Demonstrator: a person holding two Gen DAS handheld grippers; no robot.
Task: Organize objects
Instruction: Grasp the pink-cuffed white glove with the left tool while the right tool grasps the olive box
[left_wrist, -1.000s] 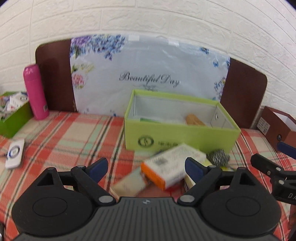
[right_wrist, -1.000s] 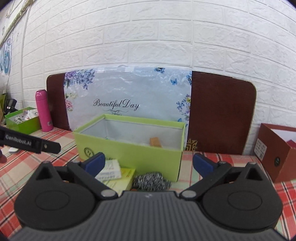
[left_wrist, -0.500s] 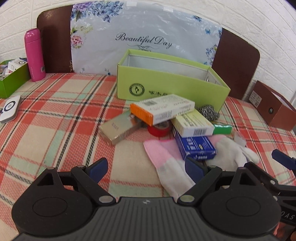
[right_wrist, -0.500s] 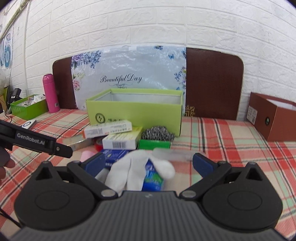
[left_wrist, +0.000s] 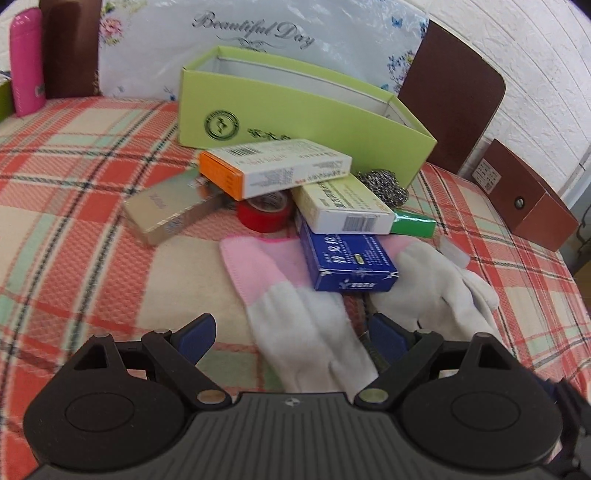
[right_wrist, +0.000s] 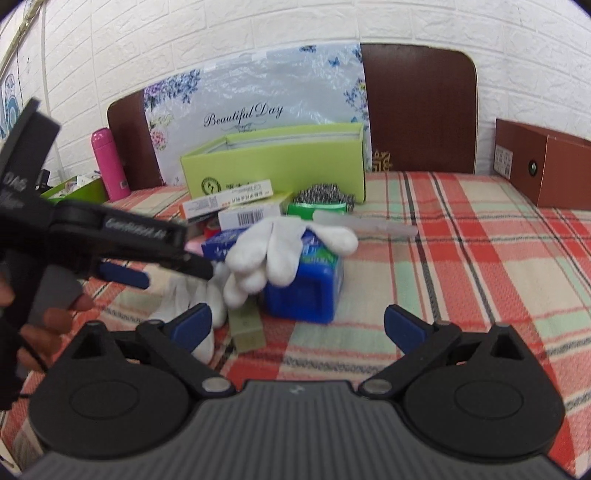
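A pile lies in front of the open green box (left_wrist: 295, 110) (right_wrist: 273, 166): an orange-ended carton (left_wrist: 273, 168), a gold box (left_wrist: 166, 206), red tape (left_wrist: 264, 214), a white carton (left_wrist: 343, 206), a blue box (left_wrist: 347, 262), steel wool (left_wrist: 384, 184) and two pink-cuffed white gloves (left_wrist: 295, 317). My left gripper (left_wrist: 291, 334) is open, low over the near glove. My right gripper (right_wrist: 297, 325) is open, just short of a blue pack (right_wrist: 306, 288) with a glove (right_wrist: 280, 251) draped over it.
A pink bottle (left_wrist: 26, 62) and a small green tray (right_wrist: 74, 188) stand at the far left. A brown box (left_wrist: 524, 199) (right_wrist: 543, 162) sits at the right edge. A floral bag (right_wrist: 255, 110) and brown boards lean on the brick wall. The left gripper's body (right_wrist: 110, 236) crosses the right wrist view.
Both grippers have pulled back from the green box and dropped low toward the gloves at the near side of the pile. Both stay open.
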